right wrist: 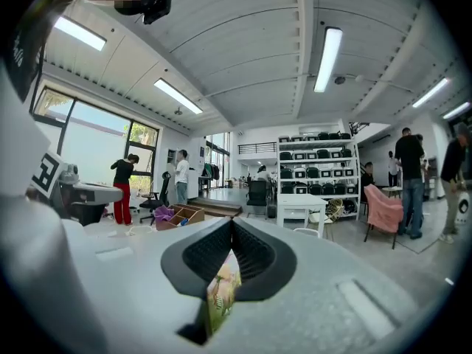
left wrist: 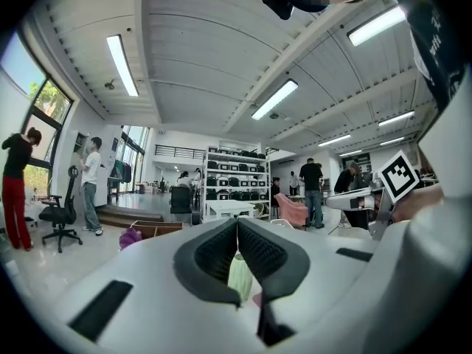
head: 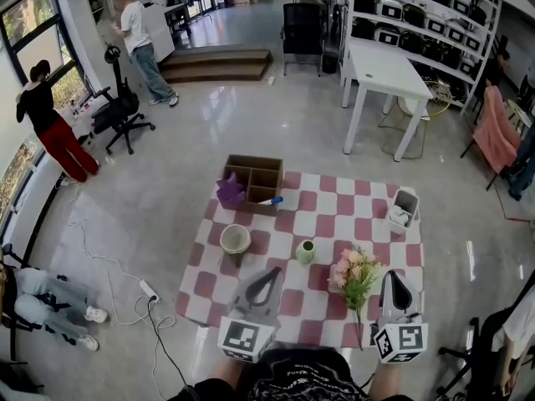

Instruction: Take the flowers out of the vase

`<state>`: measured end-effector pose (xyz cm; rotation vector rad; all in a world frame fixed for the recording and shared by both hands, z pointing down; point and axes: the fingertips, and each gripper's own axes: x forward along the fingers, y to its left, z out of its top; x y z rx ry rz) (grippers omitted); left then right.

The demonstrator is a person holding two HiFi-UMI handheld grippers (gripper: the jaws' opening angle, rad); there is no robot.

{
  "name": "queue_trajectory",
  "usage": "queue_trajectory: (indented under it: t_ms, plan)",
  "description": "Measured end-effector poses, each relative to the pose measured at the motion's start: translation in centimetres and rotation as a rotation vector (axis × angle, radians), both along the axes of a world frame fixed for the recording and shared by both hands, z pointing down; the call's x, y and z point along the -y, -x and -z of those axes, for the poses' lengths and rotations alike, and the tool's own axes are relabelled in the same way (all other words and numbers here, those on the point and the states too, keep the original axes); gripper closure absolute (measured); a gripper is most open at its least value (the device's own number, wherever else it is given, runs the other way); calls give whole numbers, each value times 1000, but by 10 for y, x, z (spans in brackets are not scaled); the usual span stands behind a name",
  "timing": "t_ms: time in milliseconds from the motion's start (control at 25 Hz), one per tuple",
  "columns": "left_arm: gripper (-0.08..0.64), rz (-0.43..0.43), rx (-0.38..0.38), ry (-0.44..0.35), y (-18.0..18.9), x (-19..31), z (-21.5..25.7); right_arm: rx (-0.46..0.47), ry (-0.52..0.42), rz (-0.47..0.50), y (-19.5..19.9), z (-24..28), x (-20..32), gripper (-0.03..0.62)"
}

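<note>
Looking steeply down on a red-and-white checked cloth (head: 334, 224). Showing a small pale green vase (head: 305, 251) standing near the middle of the cloth, already emptied. Showing, just right of it and apart from it, a bunch of pink and cream flowers (head: 354, 274) with green leaves. Apparently lying toward the near right corner of the cloth, trailing one thin stem (head: 360, 320) toward the near edge.

Judging the bunch to be very light and probably artificial, with soft, crushable heads on a thin, springy stalk, so likely swivelling or slipping in a loose pinch. Favouring a hold on the bare stem just under the leaves, never on the blooms, and squeezing gently.

Holding the left gripper (left wrist: 237, 221) level over the near edge, left of the vase and pointing away from the person. Keeping its jaws clenched tip to tip on nothing, glimpsing the green vase only through the slot behind the tips.

Holding the right gripper (right wrist: 231, 222) almost level just right of the flowers, over the near right corner, likewise clenched tip to tip. Catching a sliver of yellow-green and pink in the slot beneath those tips. Probably seeing the bunch beyond rather than pinching it, going by the head view placing the blooms beside this gripper, not at its tips.
</note>
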<state>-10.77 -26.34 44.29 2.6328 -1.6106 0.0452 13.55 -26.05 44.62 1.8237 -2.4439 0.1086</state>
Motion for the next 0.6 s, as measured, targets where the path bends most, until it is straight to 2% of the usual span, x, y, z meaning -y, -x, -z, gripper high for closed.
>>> queue_trajectory:
  t_ms: [200,600]
  plan:
    - [549,0,-7,0,1,1,2,-73,-5,3,3,-5,2,588]
    - [549,35,-66,31,18,4,-8,-112,19,11,11,-14,6,588]
